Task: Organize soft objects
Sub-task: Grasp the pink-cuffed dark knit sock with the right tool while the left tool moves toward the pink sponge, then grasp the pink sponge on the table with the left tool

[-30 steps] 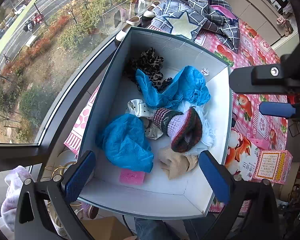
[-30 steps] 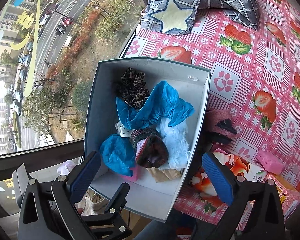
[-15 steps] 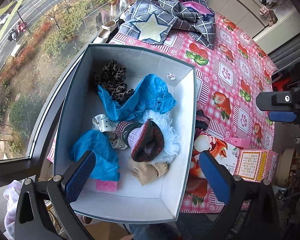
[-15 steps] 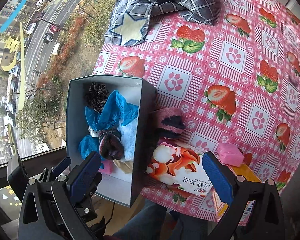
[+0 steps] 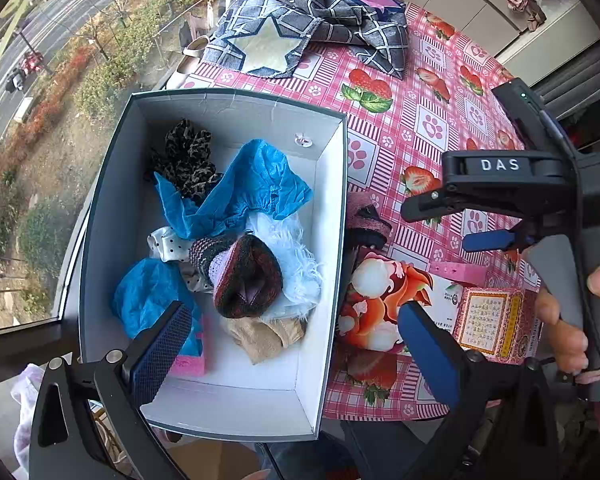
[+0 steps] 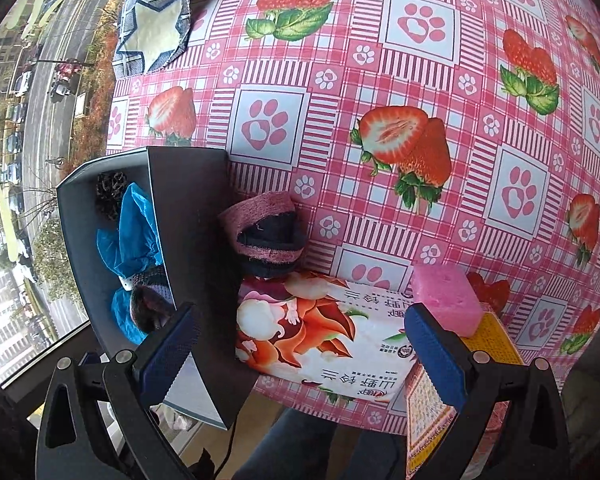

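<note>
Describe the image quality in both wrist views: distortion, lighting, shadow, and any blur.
Left wrist view: heavy fisheye bending, black corners; even daylight from the window, box interior bright, contents sharp; the right gripper at the edge looks slightly soft. Right wrist view: tablecloth bulges like a dome; the box's outer wall is in shadow, the pink sponge crisp.
</note>
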Action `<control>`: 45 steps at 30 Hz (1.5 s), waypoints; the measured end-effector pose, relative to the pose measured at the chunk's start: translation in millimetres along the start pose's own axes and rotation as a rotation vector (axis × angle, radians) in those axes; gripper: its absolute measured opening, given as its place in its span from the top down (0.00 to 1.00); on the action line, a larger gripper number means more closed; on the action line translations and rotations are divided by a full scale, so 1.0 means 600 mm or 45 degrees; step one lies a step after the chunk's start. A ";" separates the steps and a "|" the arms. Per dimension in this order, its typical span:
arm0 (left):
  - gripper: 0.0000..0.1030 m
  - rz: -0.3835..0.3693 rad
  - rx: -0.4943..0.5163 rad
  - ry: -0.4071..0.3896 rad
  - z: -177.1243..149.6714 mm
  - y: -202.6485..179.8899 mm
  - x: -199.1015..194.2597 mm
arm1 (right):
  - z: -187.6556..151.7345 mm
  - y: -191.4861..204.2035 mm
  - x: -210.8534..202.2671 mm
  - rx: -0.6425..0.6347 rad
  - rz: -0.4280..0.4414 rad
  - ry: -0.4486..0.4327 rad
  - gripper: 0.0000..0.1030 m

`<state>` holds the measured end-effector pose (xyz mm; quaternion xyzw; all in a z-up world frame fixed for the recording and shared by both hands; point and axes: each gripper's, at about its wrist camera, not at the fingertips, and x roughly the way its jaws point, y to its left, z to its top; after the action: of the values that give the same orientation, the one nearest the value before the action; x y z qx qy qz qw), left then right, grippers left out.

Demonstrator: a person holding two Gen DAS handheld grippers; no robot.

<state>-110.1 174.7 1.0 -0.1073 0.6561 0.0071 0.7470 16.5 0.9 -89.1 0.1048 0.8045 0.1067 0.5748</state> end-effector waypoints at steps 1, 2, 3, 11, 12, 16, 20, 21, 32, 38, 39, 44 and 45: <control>0.00 0.005 -0.007 0.006 -0.003 0.002 0.001 | 0.006 -0.004 0.014 0.032 0.024 0.018 0.01; 0.00 0.013 -0.013 0.011 -0.006 0.005 0.001 | 0.012 -0.007 0.028 0.063 0.039 0.033 0.01; 0.00 0.019 -0.020 0.015 -0.009 0.007 0.001 | 0.016 -0.010 0.041 0.085 0.051 0.046 0.01; 0.00 0.050 -0.040 0.047 -0.028 0.015 0.006 | 0.038 -0.019 0.090 0.092 0.130 0.049 0.01; 0.00 0.051 -0.040 0.051 -0.029 0.015 0.007 | 0.040 -0.021 0.094 0.090 0.143 0.051 0.02; 0.00 0.058 -0.031 0.064 -0.034 0.010 0.010 | 0.048 -0.015 0.103 0.052 0.158 0.055 0.21; 0.00 0.071 -0.014 0.068 -0.033 0.003 0.013 | 0.045 0.000 0.115 0.003 0.198 0.083 0.24; 0.00 0.075 -0.009 0.068 -0.033 0.002 0.013 | 0.045 0.004 0.117 -0.011 0.206 0.087 0.34; 0.00 0.075 0.060 0.048 -0.006 -0.030 0.006 | 0.006 -0.005 0.068 -0.009 0.271 -0.056 0.77; 0.00 -0.035 0.102 0.053 0.041 -0.072 0.005 | -0.047 -0.078 -0.047 0.153 0.453 -0.271 0.77; 0.00 -0.054 0.113 0.065 0.050 -0.082 0.009 | -0.055 -0.095 -0.069 0.192 0.493 -0.305 0.77; 0.00 -0.137 0.208 0.189 0.090 -0.162 0.058 | -0.078 -0.176 -0.160 0.341 0.596 -0.450 0.77; 0.00 -0.160 0.224 0.233 0.096 -0.182 0.074 | -0.091 -0.190 -0.169 0.354 0.607 -0.469 0.77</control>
<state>-31.1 71.9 -19.3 -0.0827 0.7116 -0.1071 0.6895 -8.4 -140.2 -13.9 0.3849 0.6469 0.1067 0.6496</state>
